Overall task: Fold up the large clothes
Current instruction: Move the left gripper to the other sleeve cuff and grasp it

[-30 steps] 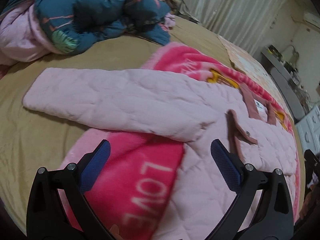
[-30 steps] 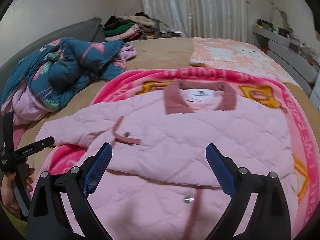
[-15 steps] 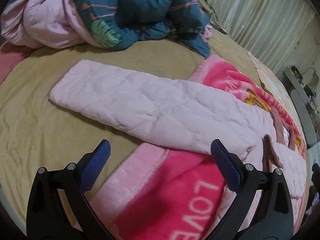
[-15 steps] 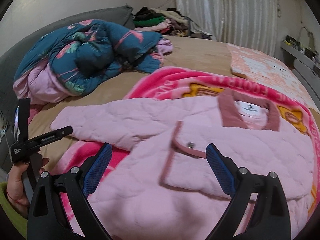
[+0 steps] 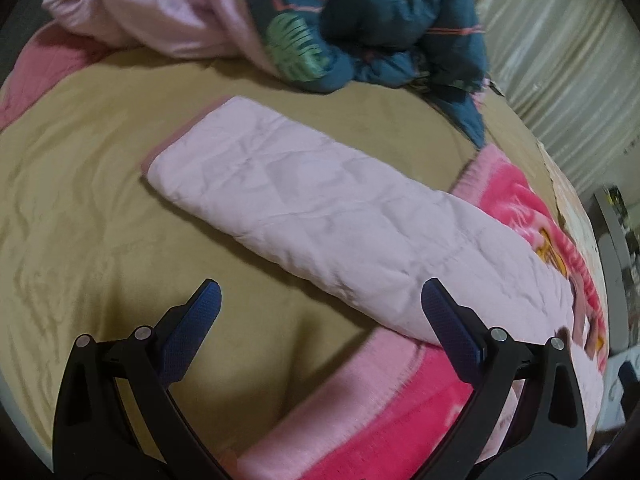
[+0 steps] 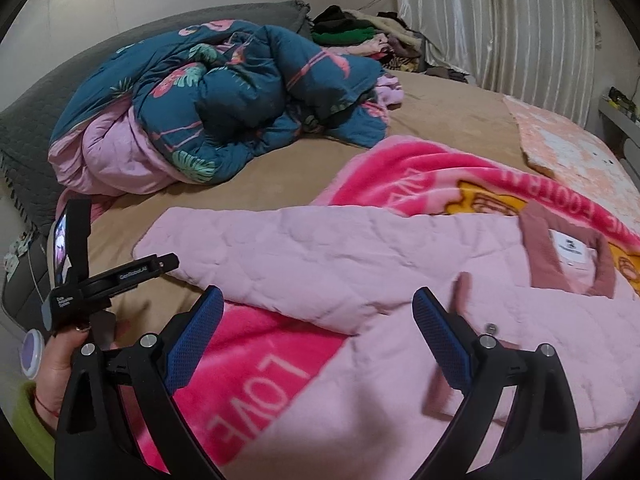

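Pink quilted jacket [image 6: 400, 280] is lying on the bed [image 5: 80, 180], its collar [image 6: 538, 248] showing only rightward, while left gripper [image 5: 320, 328] and right gripper [image 6: 316, 328] are gaping empty.

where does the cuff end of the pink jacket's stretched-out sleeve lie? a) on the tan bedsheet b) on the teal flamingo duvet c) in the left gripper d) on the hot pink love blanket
a: the sleeve runs off the pink blanket and its cuff end rests flat on the tan bedsheet, short of the teal duvet, with the open left gripper holding nothing.

Teal quilt [image 6: 240, 92] — pink blanket [image 6: 420, 172]
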A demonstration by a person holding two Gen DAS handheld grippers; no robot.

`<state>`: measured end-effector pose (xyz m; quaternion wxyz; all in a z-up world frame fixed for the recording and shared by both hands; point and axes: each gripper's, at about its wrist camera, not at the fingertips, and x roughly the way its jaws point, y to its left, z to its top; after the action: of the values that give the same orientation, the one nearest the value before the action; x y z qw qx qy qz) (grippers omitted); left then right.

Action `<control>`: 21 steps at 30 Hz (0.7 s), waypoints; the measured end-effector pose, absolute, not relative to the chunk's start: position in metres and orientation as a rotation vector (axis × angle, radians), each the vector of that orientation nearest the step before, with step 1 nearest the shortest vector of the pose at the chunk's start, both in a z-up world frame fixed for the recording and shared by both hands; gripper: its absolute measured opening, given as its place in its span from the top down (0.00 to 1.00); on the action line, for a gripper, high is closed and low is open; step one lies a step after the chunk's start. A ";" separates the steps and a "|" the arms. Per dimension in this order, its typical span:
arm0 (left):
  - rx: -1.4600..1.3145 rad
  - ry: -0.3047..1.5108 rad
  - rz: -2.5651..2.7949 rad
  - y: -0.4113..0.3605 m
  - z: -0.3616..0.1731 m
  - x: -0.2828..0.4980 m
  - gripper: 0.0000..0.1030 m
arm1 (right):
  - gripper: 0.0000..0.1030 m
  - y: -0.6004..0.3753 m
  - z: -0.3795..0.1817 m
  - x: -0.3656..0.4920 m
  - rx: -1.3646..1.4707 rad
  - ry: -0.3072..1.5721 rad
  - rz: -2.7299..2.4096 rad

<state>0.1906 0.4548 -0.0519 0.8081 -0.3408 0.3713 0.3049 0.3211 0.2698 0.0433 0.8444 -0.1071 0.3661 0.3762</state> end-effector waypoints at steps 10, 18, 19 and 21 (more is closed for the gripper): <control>-0.994 0.774 0.700 0.510 -0.104 0.177 0.09 | 0.08 0.290 0.023 0.311 -0.230 0.813 0.824; -0.995 0.662 0.694 0.525 -0.107 0.170 0.62 | 0.08 0.265 0.019 0.315 -0.171 0.839 0.794; -1.006 0.649 0.687 0.526 -0.106 0.169 0.68 | 0.08 0.260 0.019 0.315 -0.170 0.835 0.787; -0.988 0.619 0.679 0.525 -0.098 0.168 0.84 | 0.08 0.252 0.020 0.318 -0.161 0.831 0.771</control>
<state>0.1677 0.5249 -0.0984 0.7809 -0.4574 0.2866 0.3145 0.3179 0.2516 0.0204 0.8407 -0.0762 0.3930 0.3646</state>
